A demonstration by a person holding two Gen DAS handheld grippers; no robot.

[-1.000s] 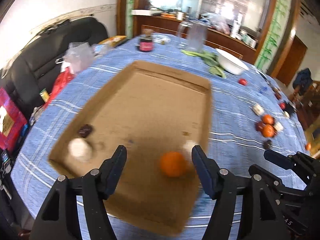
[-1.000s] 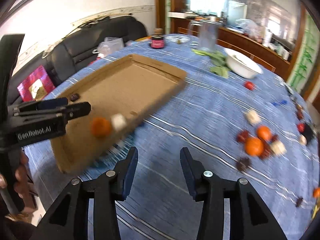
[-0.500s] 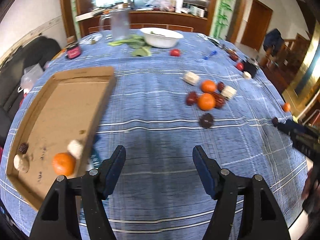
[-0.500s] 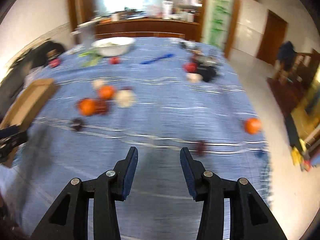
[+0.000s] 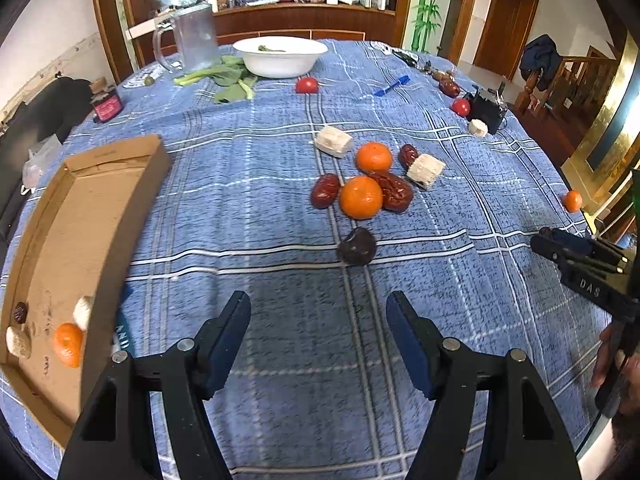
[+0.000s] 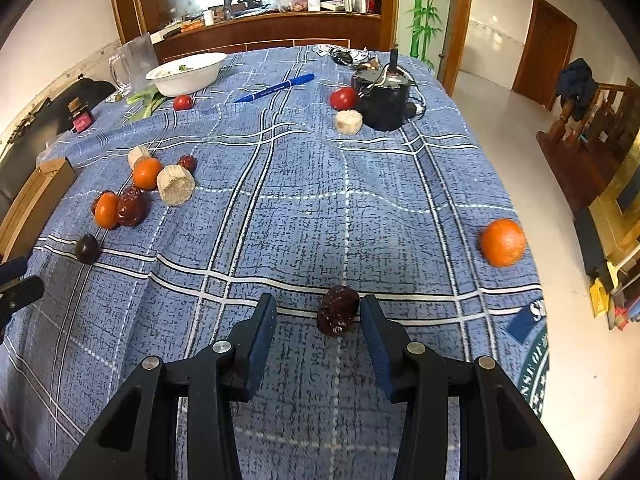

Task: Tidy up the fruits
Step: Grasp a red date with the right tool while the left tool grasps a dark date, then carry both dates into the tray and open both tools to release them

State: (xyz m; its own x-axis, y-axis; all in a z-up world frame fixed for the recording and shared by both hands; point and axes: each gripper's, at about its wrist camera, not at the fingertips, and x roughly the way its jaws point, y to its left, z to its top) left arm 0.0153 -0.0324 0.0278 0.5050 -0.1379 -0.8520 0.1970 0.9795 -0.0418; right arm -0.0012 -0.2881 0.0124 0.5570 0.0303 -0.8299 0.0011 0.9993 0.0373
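Note:
In the left wrist view a cardboard tray [image 5: 92,216] lies at the left with an orange [image 5: 68,344], white chunks and a dark date in its near corner. Mid-table sits a cluster of two oranges [image 5: 361,197], red dates [image 5: 394,191] and white chunks [image 5: 426,171], with a dark round fruit [image 5: 356,247] just in front. My left gripper [image 5: 318,320] is open and empty, short of that fruit. In the right wrist view my right gripper [image 6: 316,312] straddles a dark red date [image 6: 338,311]. Its jaws are closing, and the date lies close to the right finger.
A lone orange [image 6: 502,242] sits near the table's right edge, where the floor drops away. Farther back are a black round device [image 6: 382,96], tomatoes [image 6: 343,98], a blue pen [image 6: 276,87], a white bowl [image 6: 186,74], greens and a clear jug [image 5: 194,38].
Both views have swung right, away from the tray toward the loose fruit. The right gripper has come down around the dark red date and its jaws have narrowed.

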